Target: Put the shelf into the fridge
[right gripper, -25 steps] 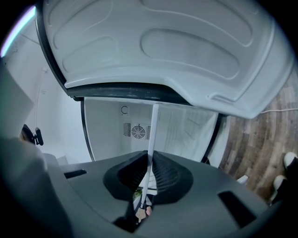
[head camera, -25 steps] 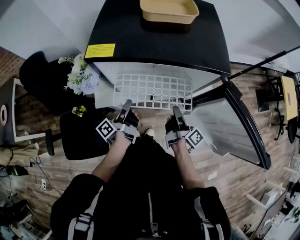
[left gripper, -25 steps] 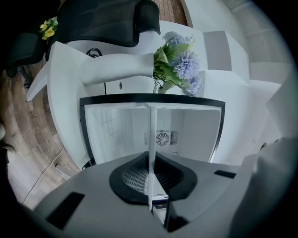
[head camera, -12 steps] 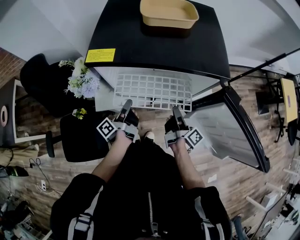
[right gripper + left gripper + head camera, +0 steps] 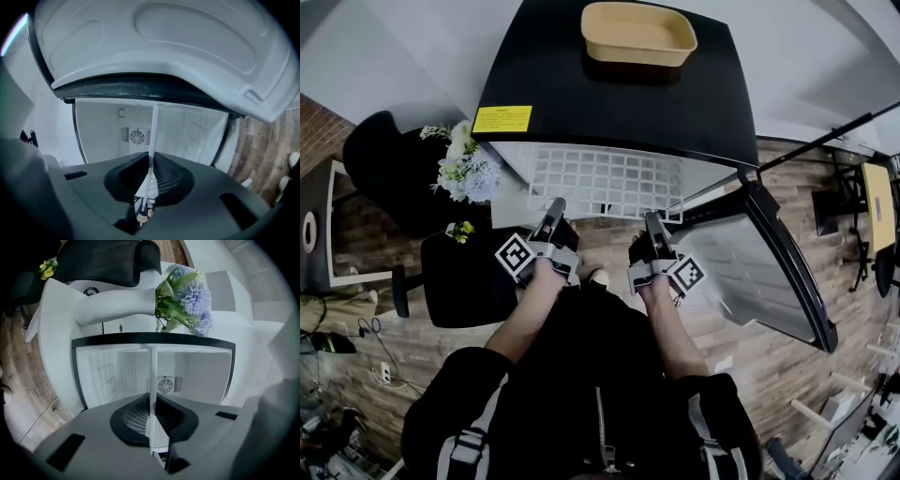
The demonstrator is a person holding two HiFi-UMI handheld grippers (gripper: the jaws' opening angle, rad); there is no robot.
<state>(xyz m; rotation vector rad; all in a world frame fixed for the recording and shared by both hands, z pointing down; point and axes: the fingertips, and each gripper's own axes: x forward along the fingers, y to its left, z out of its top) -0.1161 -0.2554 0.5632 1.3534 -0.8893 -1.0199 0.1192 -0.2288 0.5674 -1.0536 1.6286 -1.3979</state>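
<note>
— Where is the shelf (image 5: 605, 180) lying?
— Flat, its far part reaching into the open fridge (image 5: 609, 89), its near edge sticking out toward the person.
— And the fingers?
— The left gripper (image 5: 554, 206) and right gripper (image 5: 652, 220) are each clamping that near edge, the thin white rim passing between the jaws. Both forearms are reaching forward side by side.

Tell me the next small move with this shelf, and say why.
Probably push the shelf level and straight ahead, deeper into the fridge. Both the left gripper and the right gripper are clamped on its near edge, the door stands open at the right, and most of the shelf looks to be outside the fridge.
</note>
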